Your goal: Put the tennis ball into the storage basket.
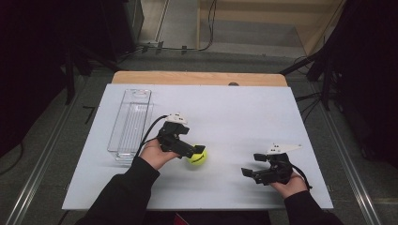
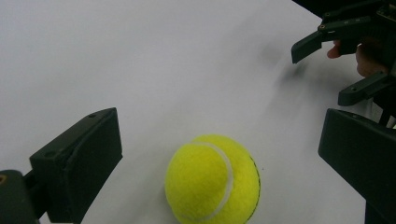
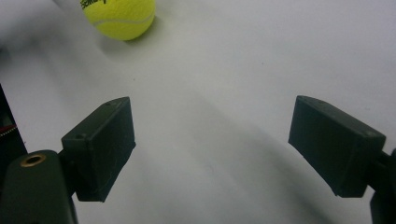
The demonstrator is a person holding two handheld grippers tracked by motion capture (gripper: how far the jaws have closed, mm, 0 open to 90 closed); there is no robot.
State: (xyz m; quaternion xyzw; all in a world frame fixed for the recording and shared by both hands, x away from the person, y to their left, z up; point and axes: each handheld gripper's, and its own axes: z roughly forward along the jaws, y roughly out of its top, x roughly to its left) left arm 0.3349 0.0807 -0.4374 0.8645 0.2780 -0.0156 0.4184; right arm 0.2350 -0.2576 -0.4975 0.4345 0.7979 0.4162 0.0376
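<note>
Because the fuzzy yellow-green tennis ball is light, springy and round, it will likely roll unless pinched across its middle. It lies on the white surface between the wide-open jaws of the left gripper, ungrasped. The right gripper is spread wide too, holding nothing.

both grippers low, jaws spread wide, left gripper forward, right gripper back.

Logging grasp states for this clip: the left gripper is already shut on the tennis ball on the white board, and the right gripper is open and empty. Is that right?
Not quite. The left gripper is open, its jaws standing apart on either side of the tennis ball without touching it, as the left gripper view shows. The ball does lie on the white board, and the right gripper is open and empty.
</note>
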